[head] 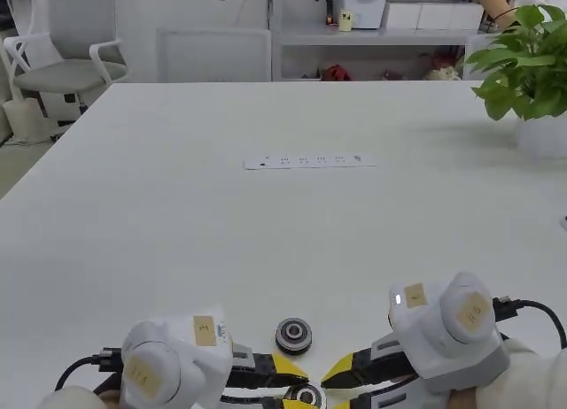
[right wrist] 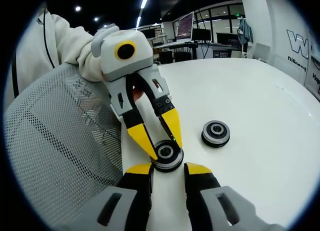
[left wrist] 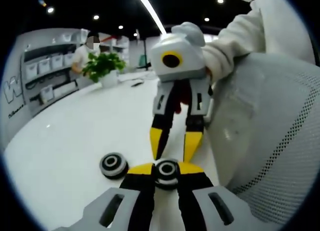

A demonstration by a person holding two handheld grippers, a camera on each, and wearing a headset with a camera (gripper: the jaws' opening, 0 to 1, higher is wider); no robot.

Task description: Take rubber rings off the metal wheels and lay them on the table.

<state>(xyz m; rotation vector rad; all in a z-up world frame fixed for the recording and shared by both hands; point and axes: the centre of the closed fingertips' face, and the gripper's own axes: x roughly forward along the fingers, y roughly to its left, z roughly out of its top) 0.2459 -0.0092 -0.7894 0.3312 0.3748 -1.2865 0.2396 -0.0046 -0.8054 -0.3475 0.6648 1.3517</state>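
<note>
A metal wheel [left wrist: 167, 172] with a black rubber ring sits between the yellow tips of my left gripper [left wrist: 166, 168], which is shut on it at the table's near edge. The same wheel [right wrist: 167, 157] lies just beyond my right gripper [right wrist: 168, 169], whose jaws stand open, about a wheel's width apart, with their tips at its near rim. In the head view this wheel [head: 306, 396] shows at the bottom edge between the left gripper [head: 285, 374] and the right gripper [head: 341, 374]. A second wheel [head: 293, 335] with its ring on lies flat on the table just beyond them.
The white table [head: 266, 232] stretches away bare, with a flush socket strip [head: 308, 161] at its middle. A potted plant [head: 527, 64] stands at the far right. A mesh chair back [right wrist: 60, 141] is close behind the near edge. Shelves and an office chair [head: 62, 68] stand beyond.
</note>
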